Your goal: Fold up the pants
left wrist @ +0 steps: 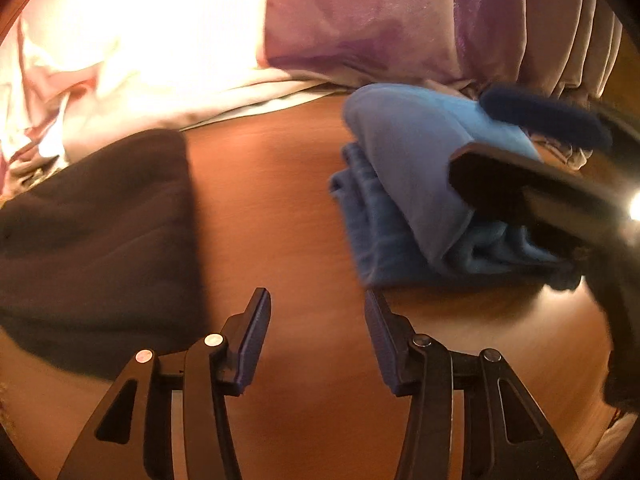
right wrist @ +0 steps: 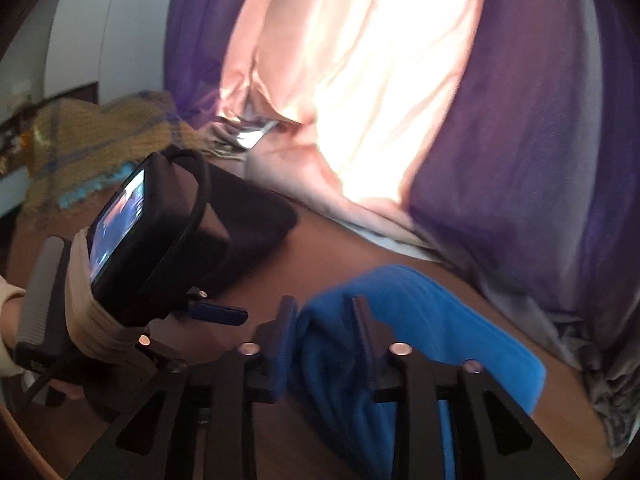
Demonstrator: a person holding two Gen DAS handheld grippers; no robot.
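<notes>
Starting at the far left of the left wrist view: showing a dark brown folded cloth lying on the wooden table, with a pale, overlit sheet bunching up behind it. Moving to the middle: holding the left gripper over bare wood, angled downward, jaws standing moderately apart and gripping nothing, the right fingertip reaching just short of the near edge of the blue pants. Continuing rightward: finding the pants lying on the table as a thick folded bundle, a paler flap draping over the darker layers, well apart from the dark cloth. Reaching in from the right edge: bringing the right gripper over that bundle, its fingers straddling the top flap. Hanging behind all this: a purple-pink curtain. Turning to the right wrist view, again from the left: catching a hand gripping the handle of the left gripper, a lit phone screen strapped on top, and a yellow knitted cloth piled beyond. Coming to the centre: showing the right gripper with jaws partly parted and blue fabric bunching between them, touching the left pad; not showing clearly whether the pads are pressing. Ending at the right: the pants spreading away toward the curtain folds.
</notes>
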